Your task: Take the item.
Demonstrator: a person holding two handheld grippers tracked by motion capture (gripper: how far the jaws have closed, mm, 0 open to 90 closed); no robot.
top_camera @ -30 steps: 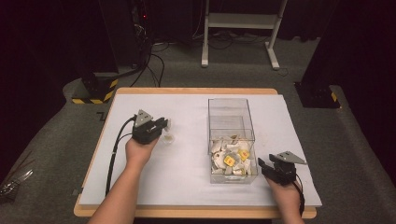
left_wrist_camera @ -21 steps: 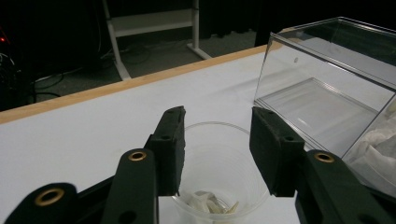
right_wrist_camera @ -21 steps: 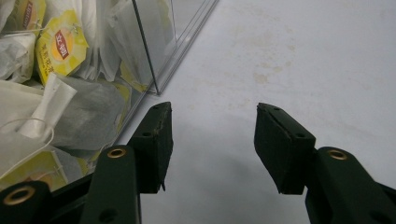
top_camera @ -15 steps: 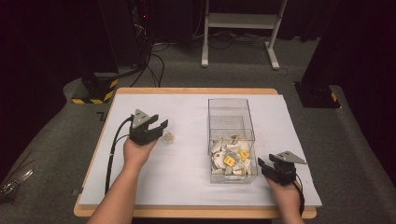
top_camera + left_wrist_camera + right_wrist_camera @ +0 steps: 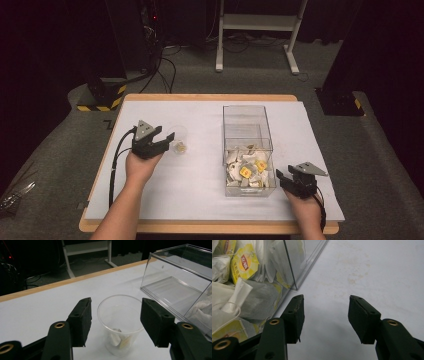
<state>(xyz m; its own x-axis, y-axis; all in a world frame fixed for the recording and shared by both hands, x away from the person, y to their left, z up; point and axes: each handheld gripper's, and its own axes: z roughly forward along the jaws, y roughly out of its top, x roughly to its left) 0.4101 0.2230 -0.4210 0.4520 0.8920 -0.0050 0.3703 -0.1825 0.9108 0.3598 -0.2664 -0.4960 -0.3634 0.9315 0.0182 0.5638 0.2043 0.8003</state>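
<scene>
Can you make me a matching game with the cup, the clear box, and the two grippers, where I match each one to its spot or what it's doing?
Things:
1. plastic cup
2. clear box
3. left gripper
4. right gripper

Descriptions:
A. open over bare white table beside the box
B. heaped with tea bags at its near end
C. jaws just opened, either side of the cup
D. upright, one tea bag inside

Pairs: 1-D, 2-B, 3-C, 4-A
</scene>
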